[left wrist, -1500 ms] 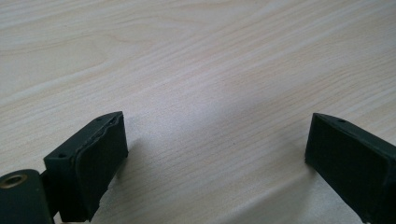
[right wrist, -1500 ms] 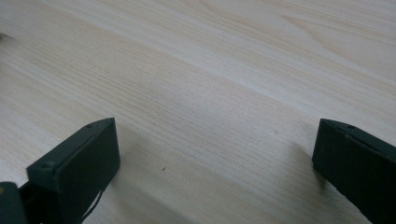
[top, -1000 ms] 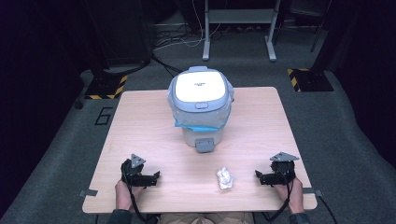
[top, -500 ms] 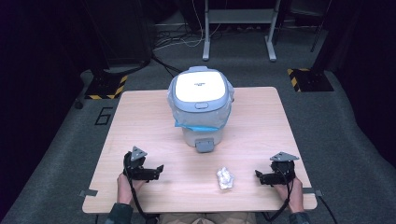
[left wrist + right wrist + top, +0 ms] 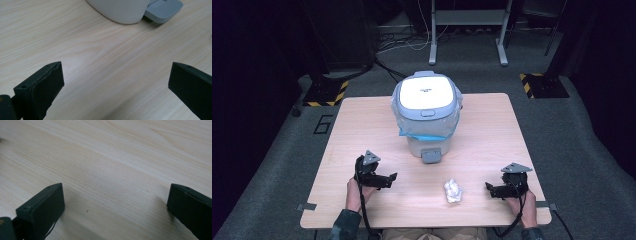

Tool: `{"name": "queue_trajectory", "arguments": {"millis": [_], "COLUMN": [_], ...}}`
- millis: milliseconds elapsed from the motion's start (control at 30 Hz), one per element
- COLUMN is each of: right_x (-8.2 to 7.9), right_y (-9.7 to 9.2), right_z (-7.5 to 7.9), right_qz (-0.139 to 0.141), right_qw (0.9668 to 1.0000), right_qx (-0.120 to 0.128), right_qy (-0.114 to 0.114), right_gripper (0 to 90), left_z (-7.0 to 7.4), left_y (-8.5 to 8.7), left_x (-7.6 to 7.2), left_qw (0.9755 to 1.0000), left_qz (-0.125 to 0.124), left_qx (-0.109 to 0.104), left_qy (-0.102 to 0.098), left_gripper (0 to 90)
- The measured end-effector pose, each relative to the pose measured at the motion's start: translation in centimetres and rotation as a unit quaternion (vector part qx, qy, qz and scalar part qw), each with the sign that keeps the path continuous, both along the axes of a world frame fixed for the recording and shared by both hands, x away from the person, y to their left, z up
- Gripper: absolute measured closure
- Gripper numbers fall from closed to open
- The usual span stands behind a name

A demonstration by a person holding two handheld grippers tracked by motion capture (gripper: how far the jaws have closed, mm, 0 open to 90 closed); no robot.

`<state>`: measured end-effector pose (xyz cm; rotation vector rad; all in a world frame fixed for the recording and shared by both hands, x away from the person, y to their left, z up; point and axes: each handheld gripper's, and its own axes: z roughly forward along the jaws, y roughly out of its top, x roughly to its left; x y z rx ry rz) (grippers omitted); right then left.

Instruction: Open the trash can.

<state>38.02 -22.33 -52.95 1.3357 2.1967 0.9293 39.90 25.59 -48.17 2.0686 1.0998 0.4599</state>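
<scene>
While our right gripper point(image 5: 490, 189) rested low at the near right of the table point(image 5: 362, 130), jaws wide apart over bare wood, our left gripper point(image 5: 388, 178) had moved: against the picture a second earlier it sat farther in from the near left edge and a little nearer the middle, its jaws likewise spread and holding nothing. We judged that shift as the start of a reach. Between the two grippers, near the front edge and closer to our right one, lay the crumpled white wad point(image 5: 453, 191), touched by neither. In the left gripper view, we saw the base of the bin point(image 5: 120, 11) and its grey foot pedal point(image 5: 163, 10) ahead. Beyond, at the table's middle, stood the small white pedal bin point(image 5: 427, 112), lid down, a clear liner bunched under the rim. Nothing was grasped yet, so the wad remained to be picked up and the lid to be raised.
</scene>
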Motion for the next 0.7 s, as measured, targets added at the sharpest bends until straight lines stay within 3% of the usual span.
{"name": "queue_trajectory", "arguments": {"millis": [100, 267, 367, 700], "right_x": [0.0, 0.0, 0.0, 0.0], "right_y": [0.0, 0.0, 0.0, -0.1], "right_z": [0.0, 0.0, 0.0, 0.0], "right_qz": [0.000, 0.000, 0.000, 0.003], "right_qw": [1.0000, 1.0000, 1.0000, 1.0000], "right_qx": [-0.001, -0.001, -0.001, 0.001], "right_qy": [0.000, 0.000, 0.000, 0.001], "right_gripper": [0.4, 0.5, 0.6, 1.0], "left_z": [0.1, 0.8, 0.9, 1.6], "left_y": [-0.6, -1.2, -1.8, -4.5], "left_x": [0.4, 0.7, 1.3, 2.8], "left_qw": [0.9998, 0.9995, 0.9995, 0.9982], "left_qz": [-0.005, -0.016, -0.026, -0.051], "left_qx": [-0.018, -0.027, -0.016, -0.032], "left_qy": [0.005, 0.003, 0.006, 0.005], "left_gripper": [0.0, 0.0, 0.1, 0.6]}}
